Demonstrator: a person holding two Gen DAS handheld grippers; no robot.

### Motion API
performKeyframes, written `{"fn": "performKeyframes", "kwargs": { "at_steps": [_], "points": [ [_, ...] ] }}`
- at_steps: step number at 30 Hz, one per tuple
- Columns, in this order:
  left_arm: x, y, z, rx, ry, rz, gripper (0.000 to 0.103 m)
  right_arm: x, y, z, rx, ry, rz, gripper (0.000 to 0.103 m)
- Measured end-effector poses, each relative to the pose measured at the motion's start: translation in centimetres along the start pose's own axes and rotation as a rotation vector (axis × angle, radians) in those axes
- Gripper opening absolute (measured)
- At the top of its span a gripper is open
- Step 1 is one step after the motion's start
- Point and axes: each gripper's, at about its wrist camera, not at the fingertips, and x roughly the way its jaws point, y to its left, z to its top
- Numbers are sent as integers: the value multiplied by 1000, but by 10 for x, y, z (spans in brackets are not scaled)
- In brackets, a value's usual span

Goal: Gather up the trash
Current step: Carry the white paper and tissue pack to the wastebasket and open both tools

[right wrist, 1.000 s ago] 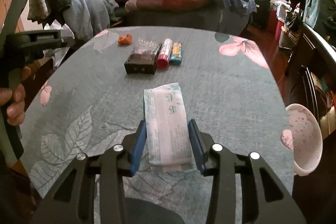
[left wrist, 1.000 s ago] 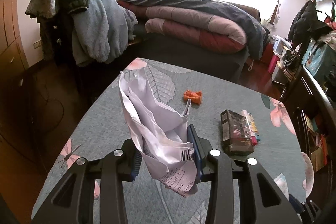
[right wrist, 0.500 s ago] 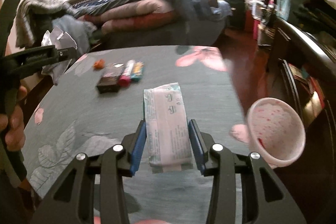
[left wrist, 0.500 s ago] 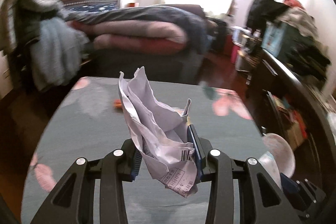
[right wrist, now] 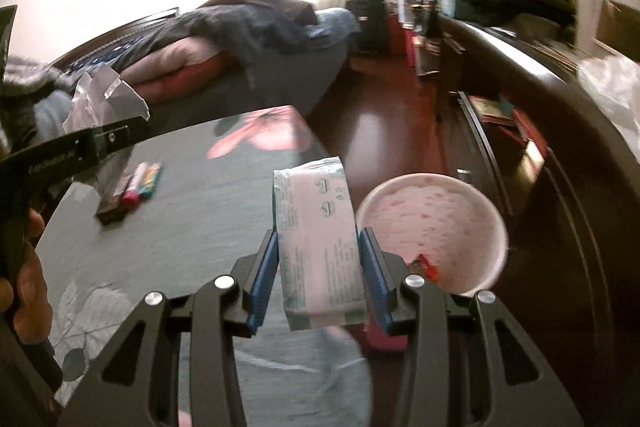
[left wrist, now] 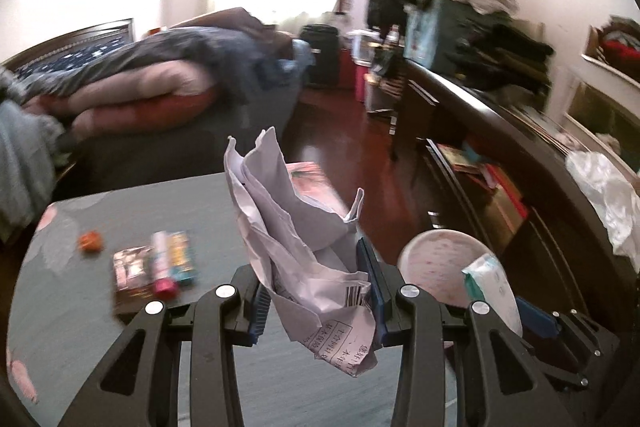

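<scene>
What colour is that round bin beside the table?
Pale pink with darker pink speckles; the bin shows best in the right wrist view.

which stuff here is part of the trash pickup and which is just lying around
Part of the job:
- crumpled paper in the left gripper
- tissue pack in the right gripper
- pink bin beside the table

Lying about:
- dark box
- red-capped tube
- orange scrap
- bedding
</scene>
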Motion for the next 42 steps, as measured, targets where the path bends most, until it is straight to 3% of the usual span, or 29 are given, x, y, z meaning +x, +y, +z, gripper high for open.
{"fn": "performKeyframes", "kwargs": {
  "at_steps": [11, 23, 27, 28, 29, 36, 42],
  "points": [
    [76, -91, 7, 111, 90, -161, 40, 40, -87, 3, 159, 21, -141, 42],
    [160, -145, 6, 202, 195, -190, 44, 96, -139, -2, 238, 63, -215, 42],
    [170, -152, 6, 228, 193, -175, 62, 107, -145, -2, 231, 61, -234, 48],
    [171, -153, 6, 230, 187, -169, 77, 110, -145, -3, 230, 60, -237, 59],
    [170, -152, 8, 222, 174, -170, 85, 112, -146, -4, 231, 55, -237, 70],
    [163, -143, 15, 206, 137, -153, 88, 117, -143, -13, 237, 82, -245, 73],
    [126, -105, 11, 185, 102, -65, 97, 99, -118, -13, 199, 93, -220, 79]
  ]
}}
